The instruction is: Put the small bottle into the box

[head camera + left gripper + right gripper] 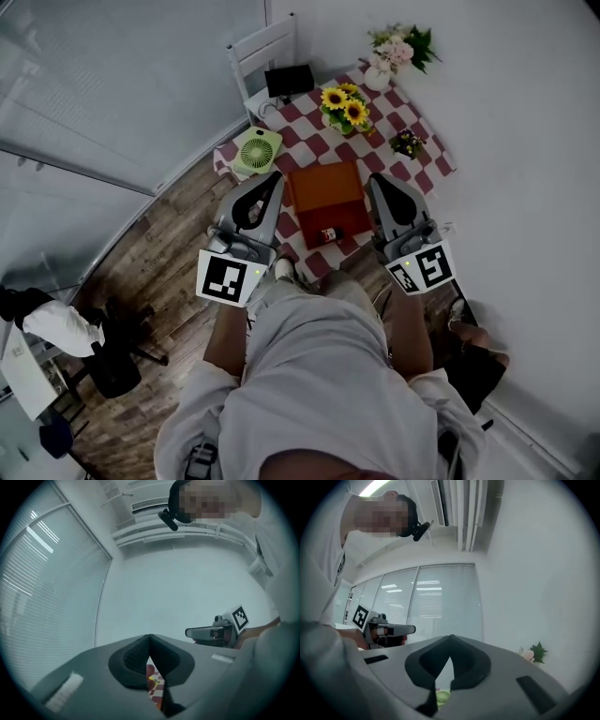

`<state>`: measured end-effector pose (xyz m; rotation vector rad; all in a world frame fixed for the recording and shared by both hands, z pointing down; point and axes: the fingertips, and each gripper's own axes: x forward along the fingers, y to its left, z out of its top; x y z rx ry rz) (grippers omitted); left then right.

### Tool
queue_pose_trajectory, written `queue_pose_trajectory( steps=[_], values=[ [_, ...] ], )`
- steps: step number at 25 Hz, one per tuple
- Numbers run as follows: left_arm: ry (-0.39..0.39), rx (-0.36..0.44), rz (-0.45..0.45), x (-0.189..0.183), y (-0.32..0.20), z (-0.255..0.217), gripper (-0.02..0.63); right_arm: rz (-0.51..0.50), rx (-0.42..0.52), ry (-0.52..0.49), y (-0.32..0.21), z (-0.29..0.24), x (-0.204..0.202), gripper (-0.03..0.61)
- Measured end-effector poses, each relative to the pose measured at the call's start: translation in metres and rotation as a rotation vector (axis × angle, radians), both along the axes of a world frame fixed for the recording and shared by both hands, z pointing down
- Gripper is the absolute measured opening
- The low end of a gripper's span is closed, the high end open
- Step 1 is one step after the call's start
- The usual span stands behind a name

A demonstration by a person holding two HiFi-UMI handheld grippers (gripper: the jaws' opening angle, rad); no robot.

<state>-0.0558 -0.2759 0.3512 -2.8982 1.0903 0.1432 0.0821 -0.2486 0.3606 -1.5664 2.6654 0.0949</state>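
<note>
Left gripper (pixel 274 180), right gripper (pixel 377 180): my jaws closed on nothing, held above the surface (pixel 422 141), flanking the box (pixel 323 187).
Bottle (pixel 328 234): at the box's 6 o'clock end; inside or just outside, I cannot tell.
Stage: fits either pre-pickup or post-placing.

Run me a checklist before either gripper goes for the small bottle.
1. Small bottle in sight: ok. It lies at the near end of the box, between the two grippers.
2. Left gripper free: ok, nothing between its jaws.
3. Right gripper free: ok, nothing between its jaws.
4. Jaws apart for a grasp: not ok, both pairs are together.
5. Box open to take the bottle: cannot tell from the head view.
6. Clutter away from the bottle: ok. The green fan and sunflowers stand beyond the box.
</note>
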Motion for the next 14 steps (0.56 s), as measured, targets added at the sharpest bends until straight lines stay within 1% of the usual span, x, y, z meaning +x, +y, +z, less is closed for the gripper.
queue_pose_trajectory(
  steps=[3, 6, 9, 11, 14],
  values=[
    [-0.024, -0.005, 0.026, 0.004, -0.001, -0.002, -0.003, -0.003, 0.005, -0.007, 0.003, -0.007, 0.004, -0.002],
    [-0.033, 0.010, 0.033, 0.013, -0.002, -0.009, -0.003, -0.019, 0.004, 0.001, 0.002, -0.002, 0.012, 0.000],
    [-0.085, 0.021, 0.017, 0.018, 0.000, -0.006, -0.003, -0.024, -0.016, 0.018, 0.000, 0.010, 0.025, 0.000],
    [-0.095, -0.014, -0.004, 0.020, -0.002, -0.002, -0.003, -0.033, -0.038, 0.027, -0.002, 0.011, 0.034, 0.000],
    [-0.066, -0.079, -0.041, 0.026, -0.004, -0.001, -0.003, -0.068, -0.059, 0.055, -0.007, 0.004, 0.046, 0.000]
  ],
)
